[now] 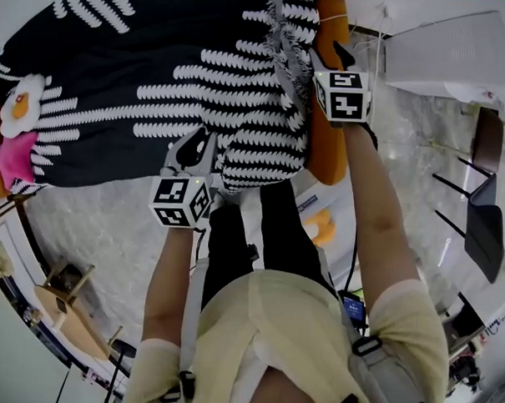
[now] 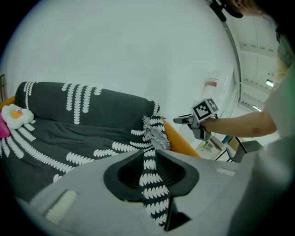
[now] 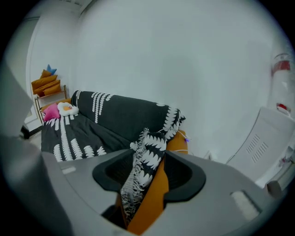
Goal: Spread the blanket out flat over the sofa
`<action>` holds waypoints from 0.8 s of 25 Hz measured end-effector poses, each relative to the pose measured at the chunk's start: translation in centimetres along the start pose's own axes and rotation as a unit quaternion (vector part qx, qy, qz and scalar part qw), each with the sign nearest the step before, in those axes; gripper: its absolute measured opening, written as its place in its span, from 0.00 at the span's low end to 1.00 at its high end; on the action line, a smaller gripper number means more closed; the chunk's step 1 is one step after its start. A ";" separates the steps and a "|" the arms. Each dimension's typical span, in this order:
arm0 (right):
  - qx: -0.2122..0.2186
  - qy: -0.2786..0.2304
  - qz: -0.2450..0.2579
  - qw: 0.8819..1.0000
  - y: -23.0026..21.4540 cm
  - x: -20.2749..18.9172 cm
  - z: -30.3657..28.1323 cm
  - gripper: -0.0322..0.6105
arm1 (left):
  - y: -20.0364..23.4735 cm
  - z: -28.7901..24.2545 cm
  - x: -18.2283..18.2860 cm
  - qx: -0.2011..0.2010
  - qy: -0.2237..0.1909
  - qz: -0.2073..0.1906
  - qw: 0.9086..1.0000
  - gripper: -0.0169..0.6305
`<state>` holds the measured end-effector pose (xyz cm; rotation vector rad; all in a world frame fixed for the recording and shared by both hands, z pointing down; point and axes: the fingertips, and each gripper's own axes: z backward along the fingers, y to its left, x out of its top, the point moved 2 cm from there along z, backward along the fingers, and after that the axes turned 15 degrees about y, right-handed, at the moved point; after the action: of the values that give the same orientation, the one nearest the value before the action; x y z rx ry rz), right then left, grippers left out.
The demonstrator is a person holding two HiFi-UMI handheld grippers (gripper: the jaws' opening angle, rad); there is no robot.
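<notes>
While the left gripper [image 1: 198,146] pinches a fold of the blanket [image 1: 149,75] at the front edge of the sofa [image 1: 326,154], the right gripper [image 1: 330,51] hovers at the sofa's orange arm. Its fingers are spread, with the blanket's fringed corner between them, apparently ungripped. The blanket covers the seat and backrest.

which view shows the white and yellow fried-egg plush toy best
The head view: the white and yellow fried-egg plush toy lies whole and largest there. The left gripper view shows it at its edge, the right gripper view small and far.
</notes>
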<state>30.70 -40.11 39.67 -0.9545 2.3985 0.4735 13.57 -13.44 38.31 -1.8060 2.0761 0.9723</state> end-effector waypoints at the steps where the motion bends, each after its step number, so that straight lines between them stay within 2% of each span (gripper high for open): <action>1: -0.001 0.000 -0.004 1.000 0.6 -0.5 0.6 0.38 | 0.2 0.5 -0.4 -0.003 0.001 0.000 1.000 0.15; 5: -0.010 0.006 -0.027 1.000 4.1 -3.7 3.5 0.37 | 1.7 3.5 -2.7 -0.010 0.003 -0.006 1.000 0.15; 11: -0.010 0.032 -0.081 0.996 12.2 -11.9 8.1 0.36 | 3.3 8.3 -8.3 -0.024 0.018 -0.028 0.999 0.15; 16: 0.001 0.065 -0.131 0.989 18.6 -19.0 10.4 0.36 | 3.8 9.7 -13.0 -0.044 0.048 -0.049 0.997 0.15; 20: 0.005 0.092 -0.160 0.983 21.7 -24.0 11.6 0.35 | 3.1 9.7 -16.2 -0.054 0.066 -0.053 0.995 0.15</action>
<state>34.06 -6.69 46.84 -1.4040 2.3385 0.2626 11.77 5.38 41.16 -2.0633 2.0123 0.9796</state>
